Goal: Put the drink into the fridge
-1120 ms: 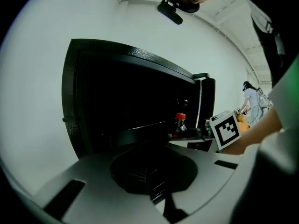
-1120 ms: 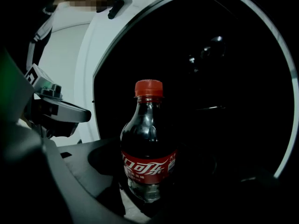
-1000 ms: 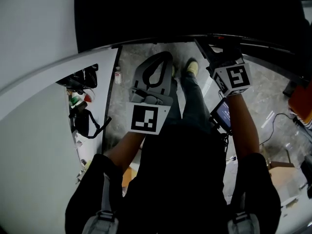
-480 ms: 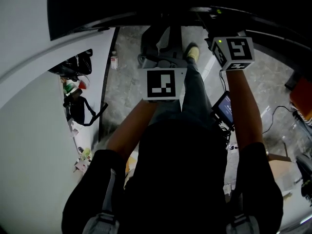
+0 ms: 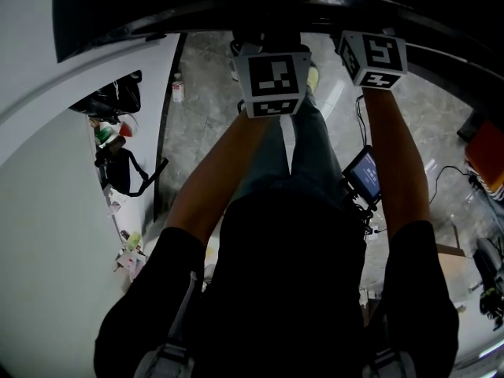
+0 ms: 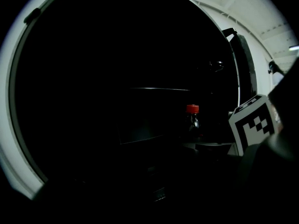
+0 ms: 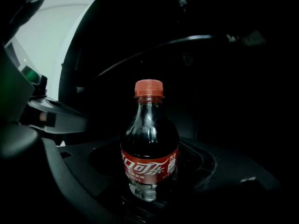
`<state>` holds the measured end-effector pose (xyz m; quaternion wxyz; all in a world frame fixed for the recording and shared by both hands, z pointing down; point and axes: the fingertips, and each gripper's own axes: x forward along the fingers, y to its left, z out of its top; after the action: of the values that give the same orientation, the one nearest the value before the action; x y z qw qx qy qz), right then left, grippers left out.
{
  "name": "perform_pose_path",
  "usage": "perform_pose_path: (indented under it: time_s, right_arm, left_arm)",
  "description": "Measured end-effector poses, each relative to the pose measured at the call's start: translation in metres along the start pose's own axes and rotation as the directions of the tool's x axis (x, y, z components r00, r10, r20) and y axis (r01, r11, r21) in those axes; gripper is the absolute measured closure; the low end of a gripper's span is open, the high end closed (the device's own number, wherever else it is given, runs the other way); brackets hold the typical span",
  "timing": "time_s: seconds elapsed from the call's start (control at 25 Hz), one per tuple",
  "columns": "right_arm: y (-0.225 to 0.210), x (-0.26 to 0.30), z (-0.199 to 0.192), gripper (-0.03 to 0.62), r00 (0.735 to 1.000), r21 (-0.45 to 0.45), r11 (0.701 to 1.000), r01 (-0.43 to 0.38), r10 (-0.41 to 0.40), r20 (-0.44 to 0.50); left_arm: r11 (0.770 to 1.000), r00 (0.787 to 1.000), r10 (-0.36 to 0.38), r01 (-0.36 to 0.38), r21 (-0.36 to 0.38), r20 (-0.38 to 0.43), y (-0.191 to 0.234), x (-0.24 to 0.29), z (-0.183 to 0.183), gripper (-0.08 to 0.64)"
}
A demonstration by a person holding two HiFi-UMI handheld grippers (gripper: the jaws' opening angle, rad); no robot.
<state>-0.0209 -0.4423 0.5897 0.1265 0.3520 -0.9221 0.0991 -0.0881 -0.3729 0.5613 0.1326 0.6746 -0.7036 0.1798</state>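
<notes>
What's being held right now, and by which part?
The right gripper holds the cola bottle upright by its lower body, near the base. For the left gripper, too dark to tell.

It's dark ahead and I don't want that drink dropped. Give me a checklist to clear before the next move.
1. Cola bottle in the right gripper: ok, jaws shut on its lower part.
2. Bottle upright: ok.
3. Red cap on: ok.
4. Left gripper empty: cannot tell, its own view is too dark.
5. Free spot ahead for the bottle: cannot tell, only darkness shows beyond it.
</notes>
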Motion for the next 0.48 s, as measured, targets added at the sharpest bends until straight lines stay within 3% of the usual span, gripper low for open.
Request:
perform_pose_path:
  time_s: [0.48]
  right_arm:
    - [-0.0066,0.0108,-0.0047,0.281,0.999,-0.03,0.999,0.038,-0.037,0.04]
  left_arm:
    - [1.0,1.0,0.0,0.0,-0.022,-0.013,0.0009,0.0006,-0.0015,0.546]
